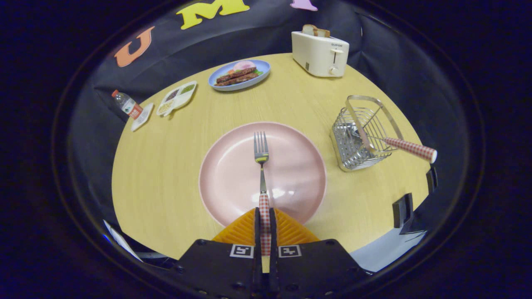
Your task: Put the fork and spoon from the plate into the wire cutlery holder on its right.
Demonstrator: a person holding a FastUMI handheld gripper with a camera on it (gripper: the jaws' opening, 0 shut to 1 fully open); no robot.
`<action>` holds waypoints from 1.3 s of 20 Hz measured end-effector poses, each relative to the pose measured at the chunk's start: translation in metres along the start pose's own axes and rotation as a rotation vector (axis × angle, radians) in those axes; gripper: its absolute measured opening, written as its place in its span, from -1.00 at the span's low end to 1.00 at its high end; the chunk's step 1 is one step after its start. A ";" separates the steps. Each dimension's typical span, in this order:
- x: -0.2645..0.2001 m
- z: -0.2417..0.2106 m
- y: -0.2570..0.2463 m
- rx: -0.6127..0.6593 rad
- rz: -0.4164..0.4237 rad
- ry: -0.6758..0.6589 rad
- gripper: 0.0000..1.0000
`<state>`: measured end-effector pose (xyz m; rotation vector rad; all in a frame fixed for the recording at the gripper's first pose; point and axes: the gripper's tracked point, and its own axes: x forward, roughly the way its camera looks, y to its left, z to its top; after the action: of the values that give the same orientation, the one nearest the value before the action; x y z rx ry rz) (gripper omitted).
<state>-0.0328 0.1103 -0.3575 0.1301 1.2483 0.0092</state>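
Even, fairly bright overhead light falls on the tabletop (166, 166), with only faint shadows. A soft glare spot sits on the near part of the pink plate (232, 166). Focus is sharp mid-scene. Fisheye distortion bends the tabletop's edge and darkens the surroundings.

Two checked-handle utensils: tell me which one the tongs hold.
The fork: tongs clamp its handle over the pink plate. The other leans in the wire holder.

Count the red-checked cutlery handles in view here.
2. The fork handle is clamped between the gripper fingers over the pink plate; the second handle sticks out of the wire cutlery holder.
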 end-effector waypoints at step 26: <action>-0.083 0.062 -0.139 0.155 -0.061 0.492 -0.87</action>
<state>-0.0088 -0.0395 -0.2744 0.2341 1.7442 -0.1148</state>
